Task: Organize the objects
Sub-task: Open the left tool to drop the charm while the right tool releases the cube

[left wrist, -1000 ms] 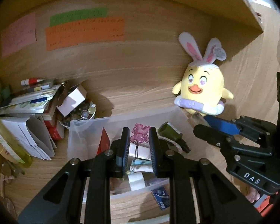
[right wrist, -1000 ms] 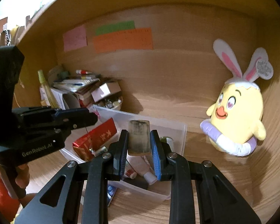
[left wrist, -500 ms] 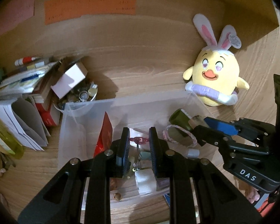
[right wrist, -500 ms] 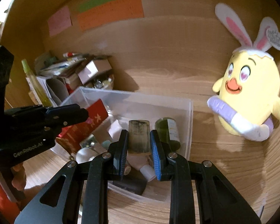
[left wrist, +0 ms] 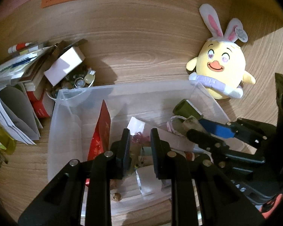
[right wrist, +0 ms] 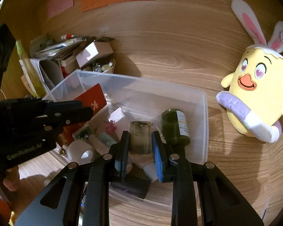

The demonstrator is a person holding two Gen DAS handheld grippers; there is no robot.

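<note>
The right gripper point(right wrist: 141, 146) is clamped on a small murky bottle point(right wrist: 140, 138), low over the clear bin point(right wrist: 204, 116) beside a dark green bottle point(right wrist: 175, 128). It looks rigid, light and probably glass, so a mid-body hold suits. The left gripper point(left wrist: 140, 143) pinches what seems a pink charm point(left wrist: 138, 139), soft and dangly.

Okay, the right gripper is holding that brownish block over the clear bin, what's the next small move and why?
Probably lower it a little further and open the jaws. The right gripper is shut on the brownish block, already over the clear bin, beside the lying green bottle. The left gripper is also down inside the bin with a pink charm between its jaws, so keep the two apart.
</note>
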